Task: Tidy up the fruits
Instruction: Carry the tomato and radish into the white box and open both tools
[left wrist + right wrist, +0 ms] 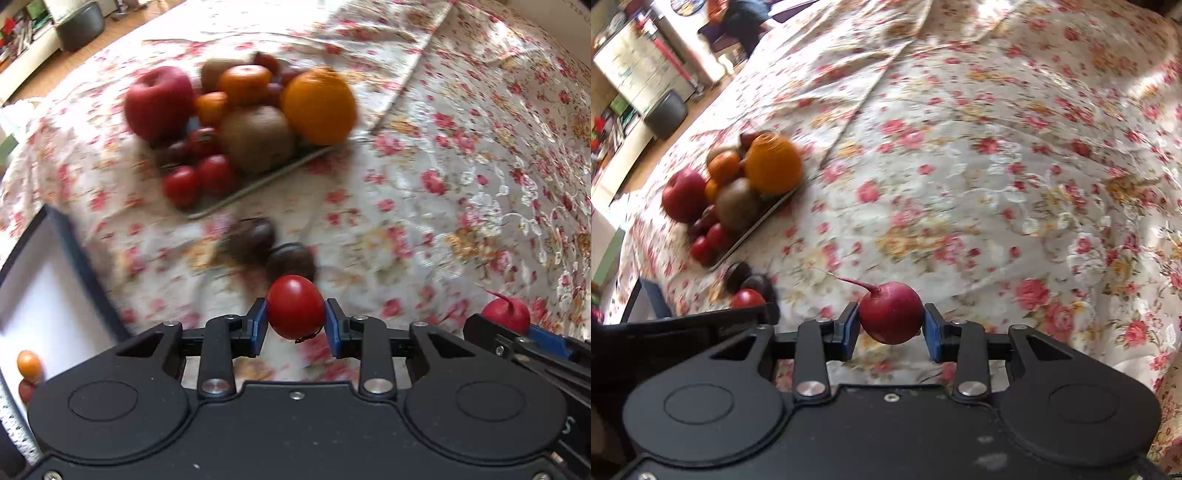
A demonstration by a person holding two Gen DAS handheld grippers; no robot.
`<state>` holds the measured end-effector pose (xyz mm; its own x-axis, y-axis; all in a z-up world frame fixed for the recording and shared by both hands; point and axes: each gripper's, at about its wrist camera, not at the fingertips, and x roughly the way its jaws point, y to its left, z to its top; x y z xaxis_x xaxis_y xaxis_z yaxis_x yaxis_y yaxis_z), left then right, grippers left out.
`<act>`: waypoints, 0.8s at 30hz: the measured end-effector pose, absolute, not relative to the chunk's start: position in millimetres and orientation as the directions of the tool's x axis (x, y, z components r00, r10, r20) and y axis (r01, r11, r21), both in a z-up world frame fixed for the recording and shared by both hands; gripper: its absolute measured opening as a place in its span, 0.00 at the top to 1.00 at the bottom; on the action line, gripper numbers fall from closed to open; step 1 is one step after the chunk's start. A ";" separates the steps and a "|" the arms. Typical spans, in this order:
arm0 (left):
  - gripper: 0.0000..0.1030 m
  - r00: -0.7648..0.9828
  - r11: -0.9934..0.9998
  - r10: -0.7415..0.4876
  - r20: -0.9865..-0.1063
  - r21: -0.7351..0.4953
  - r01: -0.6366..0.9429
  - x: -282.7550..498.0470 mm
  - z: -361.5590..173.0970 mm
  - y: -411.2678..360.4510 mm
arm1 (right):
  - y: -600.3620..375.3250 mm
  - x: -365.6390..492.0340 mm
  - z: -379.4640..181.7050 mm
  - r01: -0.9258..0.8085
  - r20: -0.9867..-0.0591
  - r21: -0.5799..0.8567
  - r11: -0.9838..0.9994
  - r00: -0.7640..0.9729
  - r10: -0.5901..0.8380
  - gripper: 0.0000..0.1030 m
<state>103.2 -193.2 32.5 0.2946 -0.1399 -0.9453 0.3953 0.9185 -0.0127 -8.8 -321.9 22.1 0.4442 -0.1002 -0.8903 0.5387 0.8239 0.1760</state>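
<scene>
My left gripper (pixel 295 325) is shut on a small red tomato (pixel 295 306), held above the flowered cloth. A red radish (pixel 891 312) with a thin root sits clamped in my right gripper (pixel 891 330); it also shows at the right edge of the left wrist view as the radish (pixel 506 314). Two dark chestnuts (pixel 271 247) lie on the cloth just beyond the tomato. Further back a metal tray (pixel 258 188) carries a heap of fruit: a red apple (pixel 159 101), a big orange (pixel 319 105), a kiwi (pixel 256 138), tangerines and small tomatoes.
A dark-rimmed white box (pixel 48 280) stands at the lower left, with a small orange fruit (pixel 29 365) and a red one in its corner. The flowered cloth (pixel 1015 177) spreads wide to the right. A grey stool (pixel 666 112) and shelves stand on the floor beyond the cloth's left edge.
</scene>
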 end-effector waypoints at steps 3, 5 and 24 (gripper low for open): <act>0.60 0.284 0.932 -0.138 -0.949 -0.027 0.362 107.8 38.2 -165.2 | -299.8 -2.7 23.6 0.490 -0.892 0.173 0.855 0.446 -0.075 0.63; 0.60 0.281 0.943 -0.123 -0.952 -0.023 0.333 112.3 41.3 -143.1 | -281.6 2.4 24.7 0.446 -0.894 0.178 0.877 0.445 -0.045 0.63; 0.60 0.218 0.981 0.055 -0.974 0.012 -0.195 190.3 27.0 98.9 | -73.3 103.8 16.4 -0.005 -0.928 0.185 0.983 0.329 0.176 0.63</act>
